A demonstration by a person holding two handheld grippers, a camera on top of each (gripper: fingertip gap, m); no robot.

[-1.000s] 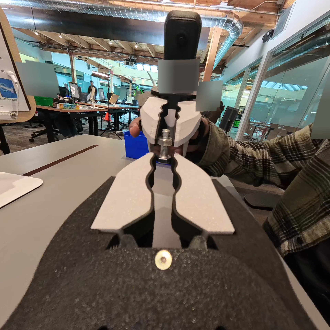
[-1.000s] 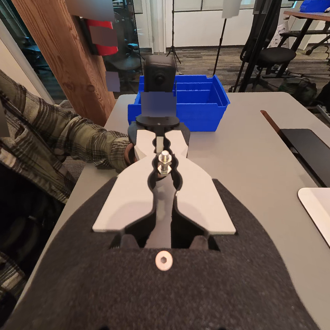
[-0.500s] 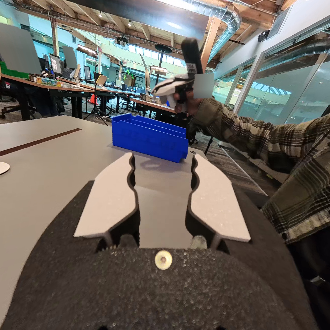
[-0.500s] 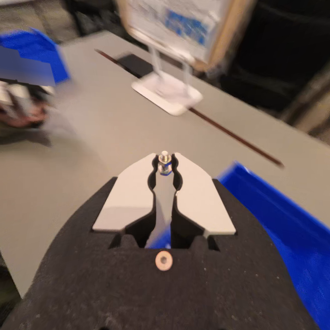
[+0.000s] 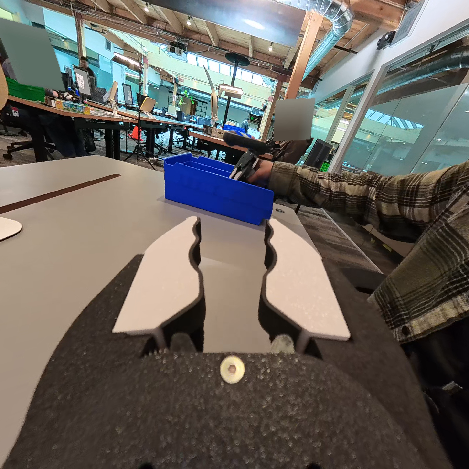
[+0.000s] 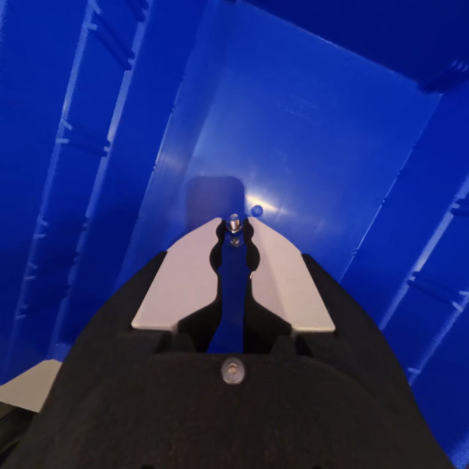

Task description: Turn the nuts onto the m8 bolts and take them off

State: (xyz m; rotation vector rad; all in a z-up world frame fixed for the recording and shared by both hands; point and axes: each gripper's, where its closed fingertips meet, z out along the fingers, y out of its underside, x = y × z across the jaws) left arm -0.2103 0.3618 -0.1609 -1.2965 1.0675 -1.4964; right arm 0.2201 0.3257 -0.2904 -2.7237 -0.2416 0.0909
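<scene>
1. Left wrist view, from left to right: a white pad [image 5: 7,228] lies at the left edge of the grey counter [image 5: 88,228], and a dark strip [image 5: 58,193] runs across the counter top. A blue bin [image 5: 215,200] stands ahead near the far right corner. Office desks and monitors fill the room behind.
2. The left tongs [image 5: 232,225] are released, with bare counter showing between the white fingers [image 5: 172,266]. Nothing lies between them and the bin.
3. Farther right, a hand in a plaid sleeve [image 5: 355,193] tips the right tongs [image 5: 239,172] down into the bin; the bin wall hides their tips in this view.
4. Right wrist view: blue bin walls [image 6: 76,152] surround the right tongs [image 6: 234,225], which are clenched on a silver bolt [image 6: 234,220] with a nut [image 6: 234,229] threaded on it. The bolt sits just above the bin floor.
5. A second earlier the two tongs met tip to tip over the counter around the bolt and nut. Half a second ago the left tongs had already let go, and the right tongs carried the bolt high above the bin. Now they have come down inside it.
6. The bolt's lower end is hidden between the fingers; a shiny shape below may be its reflection. The bin edges are blurred.
</scene>
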